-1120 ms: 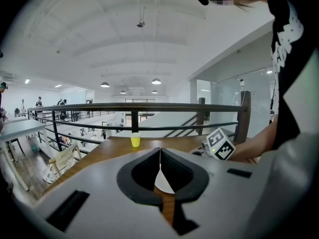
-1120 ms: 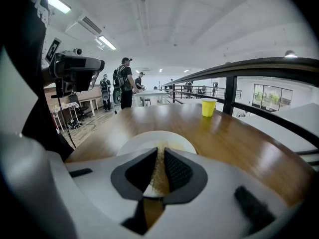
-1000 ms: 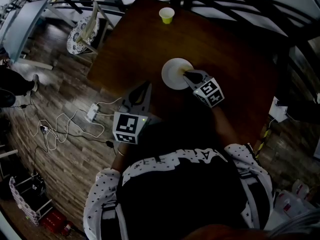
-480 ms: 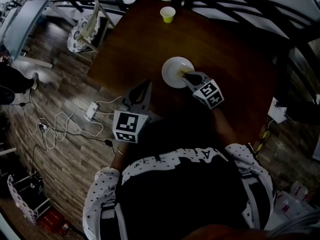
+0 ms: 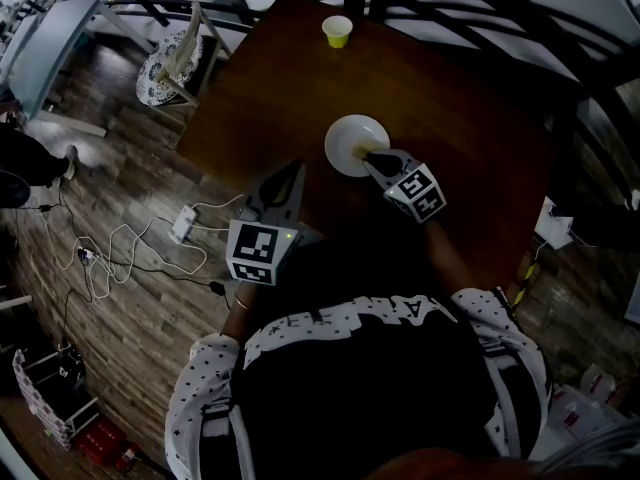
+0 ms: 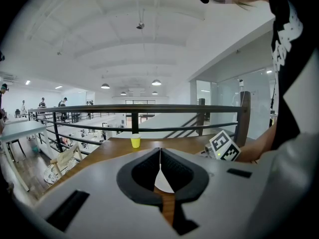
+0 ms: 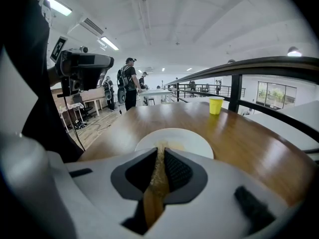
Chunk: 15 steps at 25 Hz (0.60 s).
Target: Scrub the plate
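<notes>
A white plate (image 5: 352, 140) lies on the brown table (image 5: 450, 118). My right gripper (image 5: 371, 155) rests its tips on the plate's near right part and is shut on a thin yellow-tan scrubbing pad (image 7: 158, 169). In the right gripper view the plate (image 7: 184, 139) lies just beyond the right gripper (image 7: 160, 151). My left gripper (image 5: 292, 170) hovers at the table's near left edge, apart from the plate, shut with nothing in it. In the left gripper view the left gripper (image 6: 160, 151) shows its jaws pressed together, a sliver of plate (image 6: 163, 181) behind them.
A yellow cup (image 5: 337, 31) stands at the table's far edge, also in the right gripper view (image 7: 216, 105). A black railing (image 5: 470, 13) runs behind the table. Cables and a power strip (image 5: 184, 225) lie on the wooden floor to the left, near a white chair (image 5: 172, 60).
My right gripper has shifted slightly over the plate with the pad in it. The left gripper and the plate have stayed put.
</notes>
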Available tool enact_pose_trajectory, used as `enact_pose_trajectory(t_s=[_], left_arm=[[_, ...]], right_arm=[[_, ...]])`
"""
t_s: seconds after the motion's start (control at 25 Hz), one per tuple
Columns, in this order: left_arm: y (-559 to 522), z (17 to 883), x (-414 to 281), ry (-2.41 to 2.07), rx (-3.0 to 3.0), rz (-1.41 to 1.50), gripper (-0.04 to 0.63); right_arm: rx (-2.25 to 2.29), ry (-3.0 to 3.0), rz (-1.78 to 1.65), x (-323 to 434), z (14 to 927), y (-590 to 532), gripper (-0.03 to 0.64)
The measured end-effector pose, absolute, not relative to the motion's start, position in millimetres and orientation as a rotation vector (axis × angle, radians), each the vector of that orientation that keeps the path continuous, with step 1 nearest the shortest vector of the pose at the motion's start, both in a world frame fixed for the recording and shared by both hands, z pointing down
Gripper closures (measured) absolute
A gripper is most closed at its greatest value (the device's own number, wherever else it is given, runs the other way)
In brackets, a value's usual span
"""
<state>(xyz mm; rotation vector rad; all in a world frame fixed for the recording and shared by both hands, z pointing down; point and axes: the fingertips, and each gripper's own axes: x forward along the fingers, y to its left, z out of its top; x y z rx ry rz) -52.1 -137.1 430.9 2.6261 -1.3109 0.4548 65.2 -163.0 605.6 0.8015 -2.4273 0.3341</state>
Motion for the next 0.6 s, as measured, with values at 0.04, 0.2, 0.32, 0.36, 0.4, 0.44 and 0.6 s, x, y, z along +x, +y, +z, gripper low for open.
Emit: enact_pose_trajectory(t_s=[0.04,0.2,0.32,0.36,0.4,0.44,0.6], left_arm=[[-136.8,430.7,-51.9,-1.311,2.626,0.453,0.581],[-135.6,431.5,-53.1,-1.313,2.624,0.45,0.581],[-135.0,432.3,-54.7,-1.315,2.619,0.446,0.581],[-134.9,432.3,-55.0,-1.316,2.618,0.446,0.581],[-134.8,432.2,-55.0,-1.317,2.618,0.446,0.581],[-134.5,432.1,-55.2,-1.318,2.618,0.446,0.581],[-132.6,431.3,-56.6,-1.322,2.621,0.444,0.581]], right_arm=[[0.796,-2.43,0.337,63.8,604.8,-161.1,0.568],[0.782,-2.437,0.341,58.8,603.9,-156.5,0.568],[0.775,-2.439,0.343,56.3,603.9,-155.1,0.568],[0.774,-2.439,0.345,55.7,603.7,-154.7,0.568],[0.772,-2.44,0.346,55.3,603.6,-154.1,0.568],[0.771,-2.441,0.346,54.8,603.5,-153.3,0.568],[0.761,-2.441,0.341,50.9,603.8,-149.2,0.568]])
